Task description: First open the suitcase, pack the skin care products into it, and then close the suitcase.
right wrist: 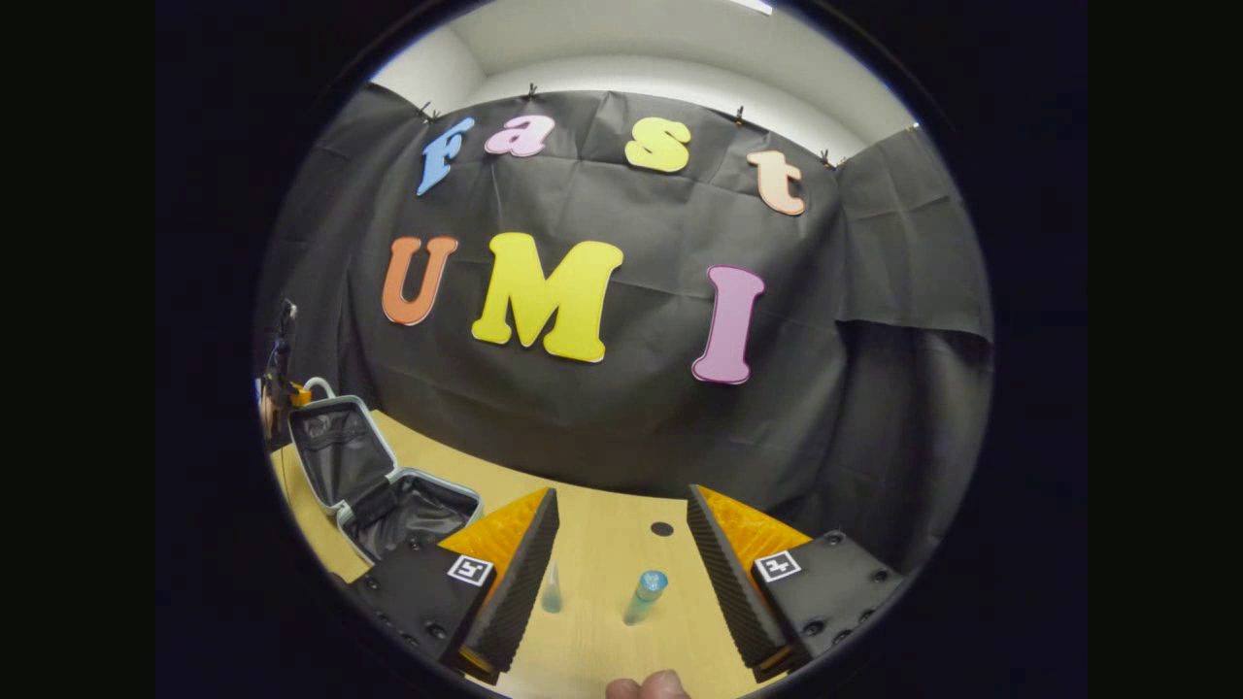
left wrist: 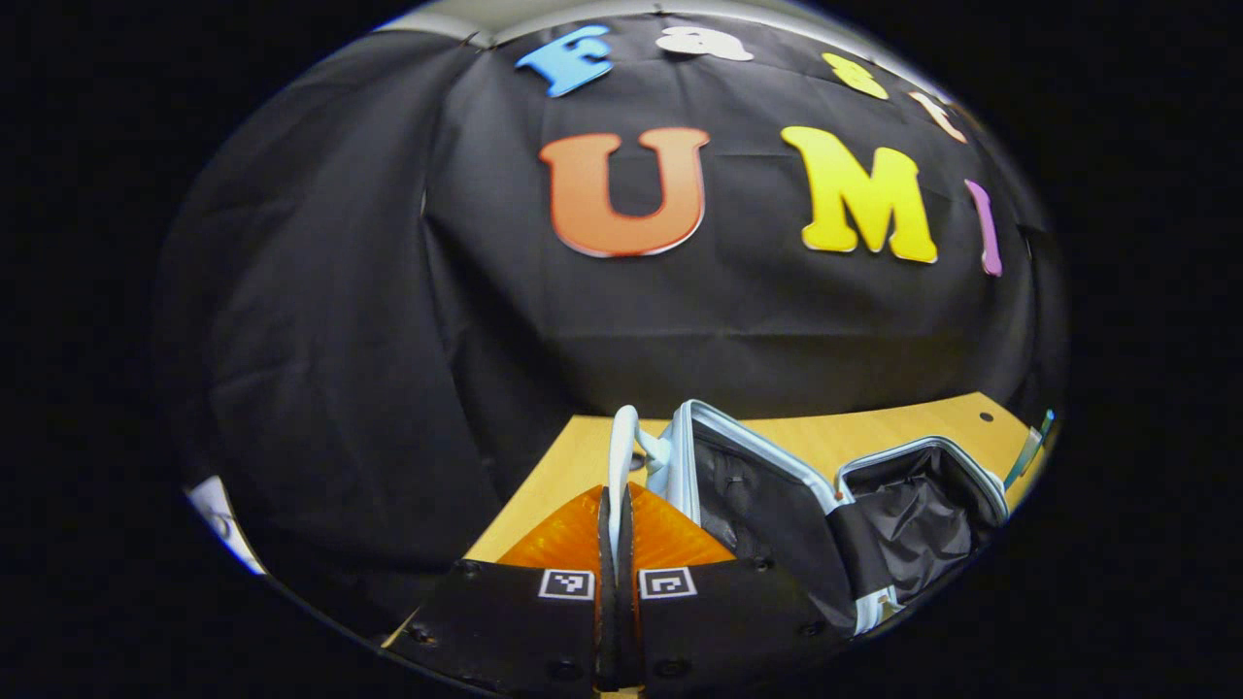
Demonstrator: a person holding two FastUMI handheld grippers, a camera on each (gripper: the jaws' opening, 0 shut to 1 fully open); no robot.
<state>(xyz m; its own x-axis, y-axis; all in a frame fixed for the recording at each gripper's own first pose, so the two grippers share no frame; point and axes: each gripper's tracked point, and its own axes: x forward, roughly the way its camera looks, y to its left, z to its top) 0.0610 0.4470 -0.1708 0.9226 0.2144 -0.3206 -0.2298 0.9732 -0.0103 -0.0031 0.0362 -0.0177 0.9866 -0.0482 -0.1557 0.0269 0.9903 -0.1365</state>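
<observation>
Left gripper view: left gripper (left wrist: 616, 519) pinches the open suitcase (left wrist: 777, 495) handle (left wrist: 621, 456); right gripper (right wrist: 621, 544) gapes over 2 bottles (right wrist: 645, 594).

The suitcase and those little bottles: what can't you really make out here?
- Suitcase: in the left gripper view its near corner is cut off by the picture's edge, and its dark lining hides any contents.
- Left tongs: closed on the white handle, covering its lower end.
- Two bottles: right gripper view, too small for details.

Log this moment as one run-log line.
suitcase: open, lid up | left tongs: shut on handle | right tongs: open above two bottles on table
</observation>
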